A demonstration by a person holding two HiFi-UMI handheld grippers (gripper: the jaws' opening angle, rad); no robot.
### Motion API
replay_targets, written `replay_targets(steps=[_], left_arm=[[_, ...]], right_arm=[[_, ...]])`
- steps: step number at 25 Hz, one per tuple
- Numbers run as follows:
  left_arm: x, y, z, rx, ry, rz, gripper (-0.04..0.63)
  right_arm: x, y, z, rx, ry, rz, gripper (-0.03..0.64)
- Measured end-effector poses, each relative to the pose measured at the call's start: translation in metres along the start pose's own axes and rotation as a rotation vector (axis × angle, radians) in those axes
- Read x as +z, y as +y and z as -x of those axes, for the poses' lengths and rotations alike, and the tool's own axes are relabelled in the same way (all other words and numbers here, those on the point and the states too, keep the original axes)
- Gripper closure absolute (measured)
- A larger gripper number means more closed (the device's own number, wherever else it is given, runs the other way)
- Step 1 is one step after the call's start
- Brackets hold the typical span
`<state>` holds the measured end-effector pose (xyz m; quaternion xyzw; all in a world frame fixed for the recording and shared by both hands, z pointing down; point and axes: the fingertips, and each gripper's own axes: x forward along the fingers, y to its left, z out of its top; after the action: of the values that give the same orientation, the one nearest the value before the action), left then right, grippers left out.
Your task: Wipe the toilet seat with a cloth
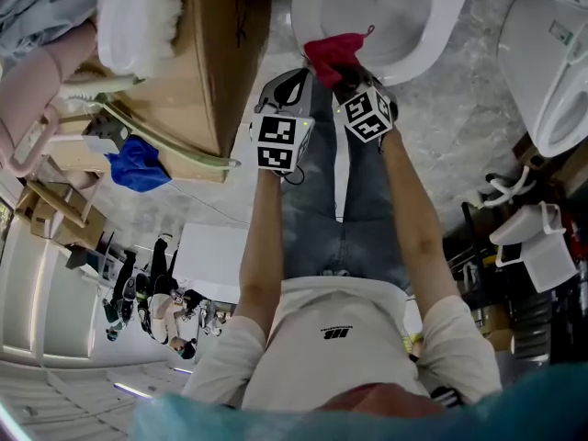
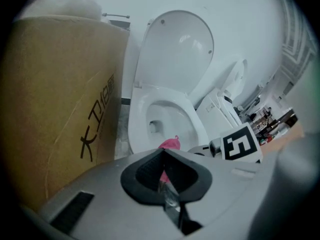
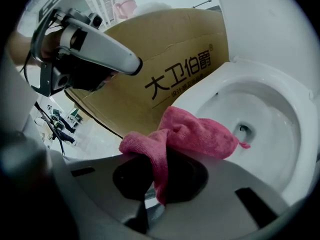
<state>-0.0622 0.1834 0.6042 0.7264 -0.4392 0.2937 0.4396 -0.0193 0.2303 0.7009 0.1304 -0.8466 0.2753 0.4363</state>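
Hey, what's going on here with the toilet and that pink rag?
A person stands over an open toilet with a gripper in each hand. The right gripper has its jaws shut on a pink cloth, held at the bowl's near rim. The left gripper hangs beside it, jaws nearly together on nothing. A cardboard box stands left of the toilet.

Cloth (image 1: 333,51) on toilet (image 1: 441,26) front rim; box (image 1: 216,53) to L.

Fuzzy pink cloth (image 3: 200,131), glossy toilet seat (image 3: 280,84)
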Motion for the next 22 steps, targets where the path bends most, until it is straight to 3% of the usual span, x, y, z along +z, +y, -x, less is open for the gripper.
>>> replay_targets(steps=[22], left_arm=[[-0.015, -0.053, -0.032, -0.152, 0.116, -0.161, 0.586]], right_arm=[[-0.060, -0.016, 0.040, -0.094, -0.015, -0.140, 0.600]])
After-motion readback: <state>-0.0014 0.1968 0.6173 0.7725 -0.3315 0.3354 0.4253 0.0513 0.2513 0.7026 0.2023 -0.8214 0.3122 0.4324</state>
